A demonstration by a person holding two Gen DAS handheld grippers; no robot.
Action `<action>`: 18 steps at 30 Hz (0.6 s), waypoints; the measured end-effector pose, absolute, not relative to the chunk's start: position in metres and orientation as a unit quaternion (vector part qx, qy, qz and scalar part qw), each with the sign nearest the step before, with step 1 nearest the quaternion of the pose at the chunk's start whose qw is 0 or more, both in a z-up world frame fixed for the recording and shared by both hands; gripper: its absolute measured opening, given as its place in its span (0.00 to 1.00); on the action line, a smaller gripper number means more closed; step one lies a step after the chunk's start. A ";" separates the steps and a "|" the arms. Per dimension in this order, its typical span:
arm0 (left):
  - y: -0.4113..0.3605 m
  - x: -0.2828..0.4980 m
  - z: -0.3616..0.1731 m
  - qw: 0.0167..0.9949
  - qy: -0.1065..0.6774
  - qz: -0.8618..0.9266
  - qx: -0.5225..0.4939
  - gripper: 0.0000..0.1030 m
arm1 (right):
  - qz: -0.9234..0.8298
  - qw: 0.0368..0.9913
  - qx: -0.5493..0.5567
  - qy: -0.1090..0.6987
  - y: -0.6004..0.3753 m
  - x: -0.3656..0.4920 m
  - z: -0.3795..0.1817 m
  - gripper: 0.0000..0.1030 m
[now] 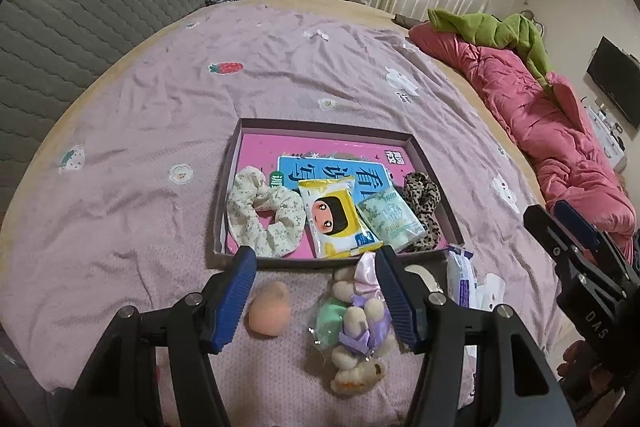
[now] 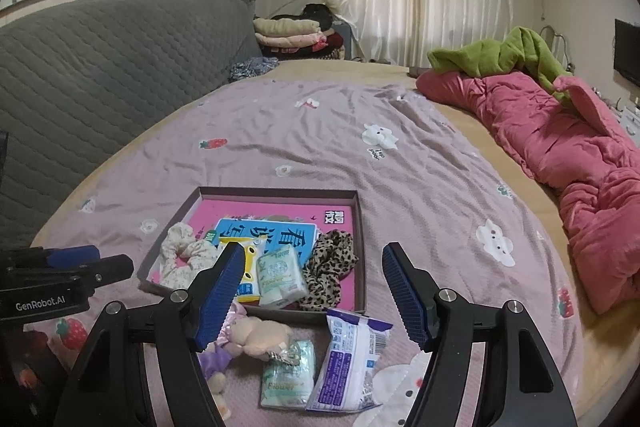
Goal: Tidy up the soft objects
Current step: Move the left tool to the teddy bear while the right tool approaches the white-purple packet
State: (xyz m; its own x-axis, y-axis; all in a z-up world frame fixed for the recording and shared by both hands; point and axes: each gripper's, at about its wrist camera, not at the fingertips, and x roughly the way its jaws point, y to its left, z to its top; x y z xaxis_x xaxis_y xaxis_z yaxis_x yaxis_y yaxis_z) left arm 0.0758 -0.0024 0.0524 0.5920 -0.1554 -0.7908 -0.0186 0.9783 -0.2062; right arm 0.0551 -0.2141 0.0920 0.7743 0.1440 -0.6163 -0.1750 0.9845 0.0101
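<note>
A shallow box (image 1: 224, 195) (image 2: 360, 251) lies on the bed with a pink book inside. In it rest a floral scrunchie (image 1: 264, 215) (image 2: 180, 259), a yellow tissue pack (image 1: 336, 219), a green tissue pack (image 1: 390, 223) (image 2: 280, 277) and a leopard scrunchie (image 1: 422, 203) (image 2: 330, 263). In front of the box lie a peach sponge (image 1: 268, 311), a plush bear doll (image 1: 360, 331) (image 2: 256, 337), a green pack (image 2: 286, 375) and a white-purple pack (image 2: 352, 359) (image 1: 460, 279). My left gripper (image 1: 316, 259) hangs open above the sponge and doll. My right gripper (image 2: 314, 255) is open above the packs, holding nothing.
The lilac sheet (image 1: 160, 115) covers most of the bed. A pink quilt (image 1: 532, 119) (image 2: 560, 139) with a green blanket (image 2: 500, 57) runs along the right edge. A grey quilted headboard (image 2: 100, 67) stands at the left, with folded clothes (image 2: 288, 31) behind it.
</note>
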 end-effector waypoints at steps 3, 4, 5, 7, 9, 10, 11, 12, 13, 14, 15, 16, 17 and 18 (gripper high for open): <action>-0.003 0.071 0.052 0.885 0.453 -0.039 -0.096 0.60 | 0.087 0.941 -0.023 0.325 -0.220 0.049 0.091 0.71; -0.003 0.070 0.051 0.884 0.456 -0.039 -0.096 0.60 | 0.088 0.941 -0.023 0.325 -0.221 0.047 0.091 0.71; -0.003 0.068 0.052 0.884 0.455 -0.040 -0.097 0.60 | 0.091 0.941 -0.022 0.325 -0.223 0.045 0.090 0.71; -0.003 0.064 0.053 0.886 0.453 -0.042 -0.094 0.60 | 0.092 0.940 -0.022 0.328 -0.227 0.040 0.086 0.72; -0.003 0.062 0.052 0.885 0.455 -0.042 -0.092 0.60 | 0.091 0.939 -0.016 0.332 -0.232 0.037 0.083 0.73; -0.003 0.061 0.051 0.884 0.456 -0.042 -0.093 0.60 | 0.090 0.939 -0.014 0.333 -0.233 0.036 0.081 0.73; -0.002 0.060 0.050 0.883 0.458 -0.043 -0.095 0.60 | 0.089 0.938 -0.010 0.336 -0.236 0.034 0.078 0.73; -0.001 0.060 0.048 0.882 0.460 -0.043 -0.096 0.60 | 0.087 0.937 -0.008 0.339 -0.238 0.033 0.076 0.73; -0.001 0.059 0.046 0.881 0.462 -0.042 -0.096 0.60 | 0.087 0.936 -0.007 0.342 -0.240 0.032 0.073 0.73; -0.001 0.058 0.044 0.880 0.464 -0.041 -0.095 0.60 | 0.086 0.935 -0.007 0.344 -0.241 0.031 0.071 0.73; -0.002 0.057 0.041 0.879 0.466 -0.041 -0.095 0.60 | 0.084 0.935 -0.008 0.346 -0.243 0.030 0.069 0.73; -0.003 0.055 0.038 0.877 0.470 -0.044 -0.094 0.60 | 0.084 0.933 -0.007 0.349 -0.244 0.029 0.066 0.73; -0.005 0.054 0.035 0.875 0.473 -0.046 -0.090 0.60 | 0.083 0.932 -0.006 0.352 -0.246 0.028 0.063 0.73; -0.007 0.052 0.032 0.874 0.476 -0.046 -0.085 0.60 | 0.082 0.932 -0.006 0.354 -0.247 0.027 0.061 0.73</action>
